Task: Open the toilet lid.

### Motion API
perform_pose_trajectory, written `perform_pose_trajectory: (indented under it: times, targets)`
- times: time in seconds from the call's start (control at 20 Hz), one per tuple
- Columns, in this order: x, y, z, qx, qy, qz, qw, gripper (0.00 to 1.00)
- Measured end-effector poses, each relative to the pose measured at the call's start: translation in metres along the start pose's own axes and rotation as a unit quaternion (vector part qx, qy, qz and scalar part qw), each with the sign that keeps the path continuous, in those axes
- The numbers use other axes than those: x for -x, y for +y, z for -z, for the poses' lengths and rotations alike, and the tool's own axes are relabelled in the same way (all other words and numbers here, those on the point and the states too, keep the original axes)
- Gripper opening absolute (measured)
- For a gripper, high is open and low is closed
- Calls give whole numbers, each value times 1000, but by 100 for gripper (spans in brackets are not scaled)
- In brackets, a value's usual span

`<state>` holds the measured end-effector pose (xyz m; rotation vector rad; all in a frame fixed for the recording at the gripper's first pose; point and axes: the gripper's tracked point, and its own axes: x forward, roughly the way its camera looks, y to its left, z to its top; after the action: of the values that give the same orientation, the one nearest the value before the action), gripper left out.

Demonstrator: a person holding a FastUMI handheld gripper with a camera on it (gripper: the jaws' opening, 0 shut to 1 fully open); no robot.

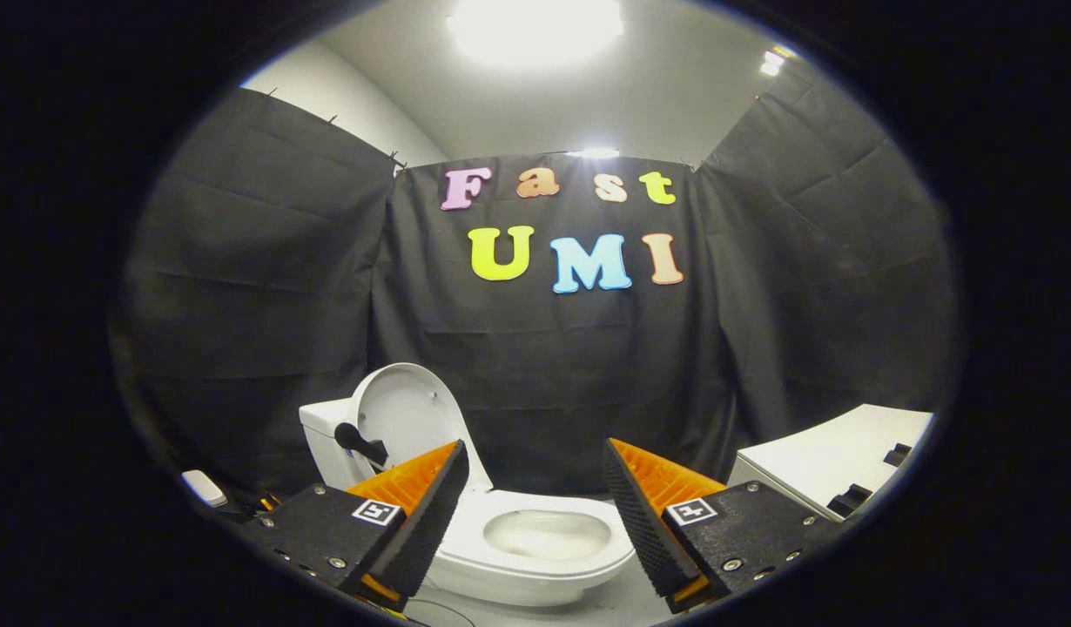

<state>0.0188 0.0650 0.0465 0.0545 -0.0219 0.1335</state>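
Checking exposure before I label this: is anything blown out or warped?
In the gripper view, the ceiling light is blown out; fisheye bends the booth wall; toilet lid, upright, and bowl stay sharp beyond the open gripper.

— What is the room like?
— Black cloth hangs all around as a wall, creased with long folds, in three panels: one at the left, one in the middle, one at the right.
— And above it?
— A pale ceiling, with a broad bright lamp at the top centre and a smaller light at the upper right. A strip of white wall shows over the cloth at the upper left.
— Any furniture?
— A white cabinet with dark handles at the lower right, standing against the cloth. The floor at the bottom centre looks pale grey.
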Motion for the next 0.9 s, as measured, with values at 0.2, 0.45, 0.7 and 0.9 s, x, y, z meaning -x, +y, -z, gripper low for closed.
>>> perform_pose_trajectory:
  times: [0.2,0.45,0.7,0.9]
  targets:
    - [8,-11,16,4,14,7,1000,95]
    - [15,-15,20,6,15,4,1000,95]
    - [18,-6,16,9,10,-10,1000,95]
    - [16,-8,22,12,16,-12,1000,95]
